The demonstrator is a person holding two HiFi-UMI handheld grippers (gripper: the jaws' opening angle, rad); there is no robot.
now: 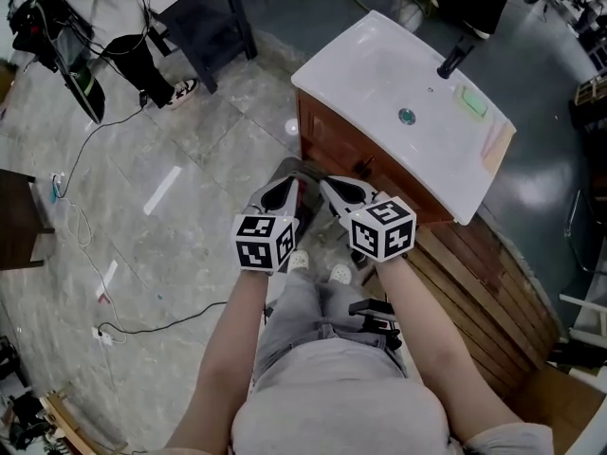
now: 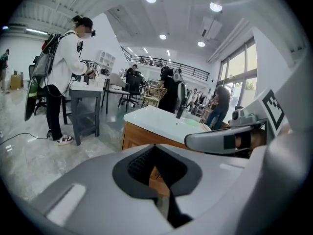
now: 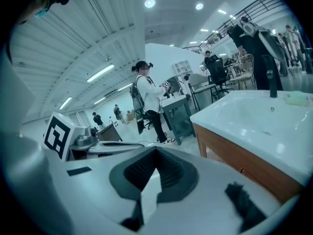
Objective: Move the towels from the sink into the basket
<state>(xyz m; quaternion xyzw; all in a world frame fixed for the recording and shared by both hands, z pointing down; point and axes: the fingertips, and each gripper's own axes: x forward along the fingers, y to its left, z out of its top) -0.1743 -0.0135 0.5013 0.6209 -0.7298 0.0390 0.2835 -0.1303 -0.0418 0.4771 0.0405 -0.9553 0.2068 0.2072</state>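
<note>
The white sink (image 1: 379, 74) sits on a wooden cabinet (image 1: 351, 154), with a black faucet (image 1: 455, 58) at its far side and a drain (image 1: 406, 116) in the basin. No towel shows in the basin, and no basket is in view. My left gripper (image 1: 288, 169) and right gripper (image 1: 324, 182) are held side by side in front of the cabinet, below the sink's rim. Both are shut with nothing between the jaws. The left gripper view shows its tips (image 2: 155, 147) meeting toward the sink (image 2: 161, 119). The right gripper (image 3: 156, 150) has the sink (image 3: 254, 116) to its right.
A pale green pad (image 1: 472, 100) lies by the faucet. A person (image 1: 142, 55) stands at a dark table (image 1: 204, 8) at the upper left. Cables (image 1: 152, 325) trail over the grey floor. Wooden planking (image 1: 493, 292) runs to the right of the cabinet.
</note>
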